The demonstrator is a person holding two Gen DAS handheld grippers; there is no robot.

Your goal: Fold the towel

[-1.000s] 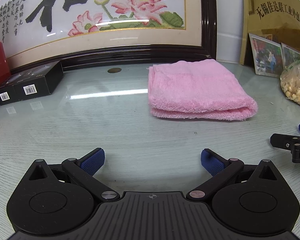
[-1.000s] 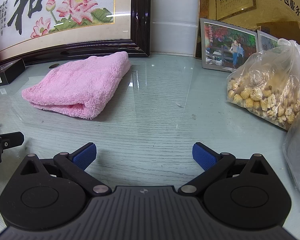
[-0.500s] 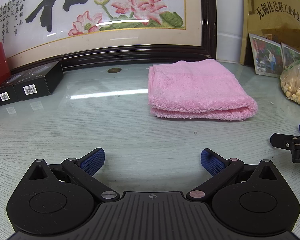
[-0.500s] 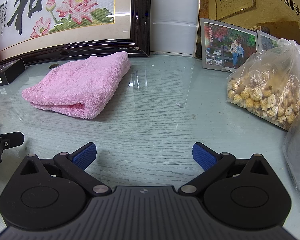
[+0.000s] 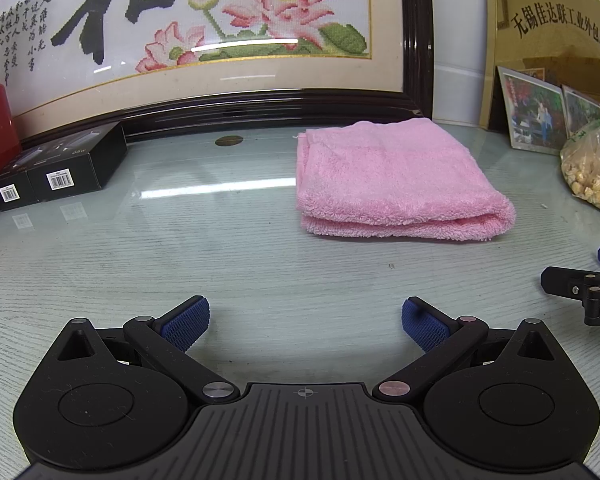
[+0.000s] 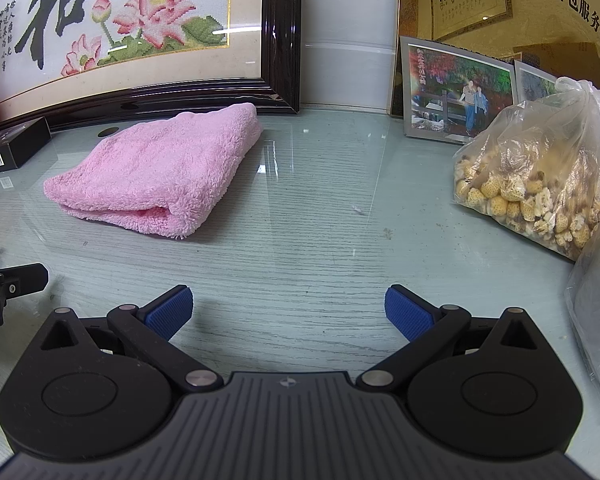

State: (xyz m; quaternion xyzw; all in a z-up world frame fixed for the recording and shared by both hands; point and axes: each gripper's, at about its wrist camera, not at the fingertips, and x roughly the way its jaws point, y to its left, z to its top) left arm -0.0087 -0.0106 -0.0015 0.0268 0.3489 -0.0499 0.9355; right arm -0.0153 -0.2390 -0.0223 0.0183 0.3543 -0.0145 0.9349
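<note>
- The pink towel (image 5: pixel 392 178) lay folded on the bench (image 5: pixel 220 264), right of centre in the left view — soft, light, thick pile; a loose corner would be the best hold.
- The left tool (image 5: pixel 305 320) and the right tool (image 6: pixel 288 310) stood apart, empty.
- Only the right view showed the whole bag of snacks (image 6: pixel 536 184).

bright, even; glare streak on tabletop (image 5: pixel 228 190); fisheye-bent edges; sharp

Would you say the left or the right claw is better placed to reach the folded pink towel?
Slightly the left: the towel lies nearly straight ahead of the open left claw, but off to the left of the open right claw.
</note>
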